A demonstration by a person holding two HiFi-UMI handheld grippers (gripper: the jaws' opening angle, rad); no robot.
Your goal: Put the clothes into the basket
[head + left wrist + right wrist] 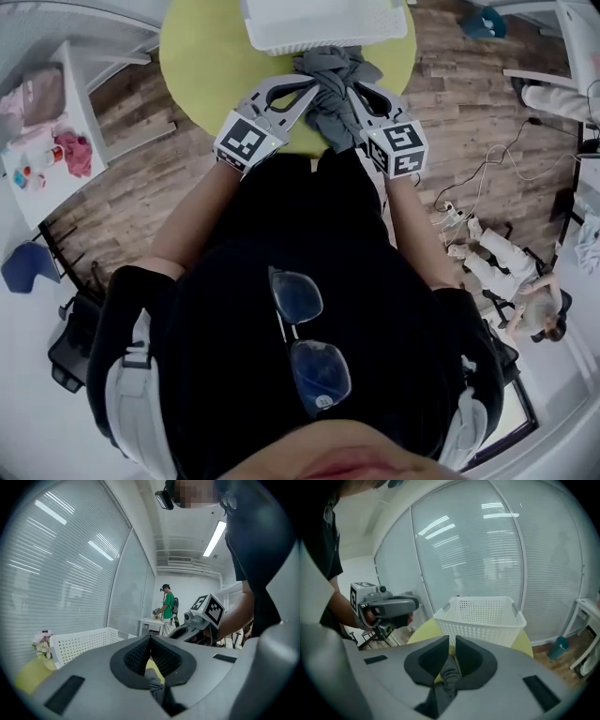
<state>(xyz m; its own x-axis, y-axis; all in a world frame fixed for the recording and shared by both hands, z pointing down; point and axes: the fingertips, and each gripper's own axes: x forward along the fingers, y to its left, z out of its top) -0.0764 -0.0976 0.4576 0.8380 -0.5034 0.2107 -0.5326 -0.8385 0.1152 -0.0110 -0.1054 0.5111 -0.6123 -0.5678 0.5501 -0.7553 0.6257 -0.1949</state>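
A grey garment (333,86) hangs bunched over the near edge of the round yellow-green table (206,56), just in front of the white perforated basket (323,23). My left gripper (311,94) is shut on the garment's left side and my right gripper (353,94) on its right side. In the left gripper view the jaws (150,640) pinch a strip of grey cloth (154,684), with the basket (84,646) to the left. In the right gripper view the jaws (452,641) clamp grey cloth (449,672), and the basket (480,618) stands straight ahead and looks empty.
A white shelf unit (66,75) with pink items stands left of the table. Cables (469,206) and a seated person (525,281) are on the wood floor to the right. A person in a green shirt (167,609) stands at a far desk. Glass walls with blinds lie behind the table.
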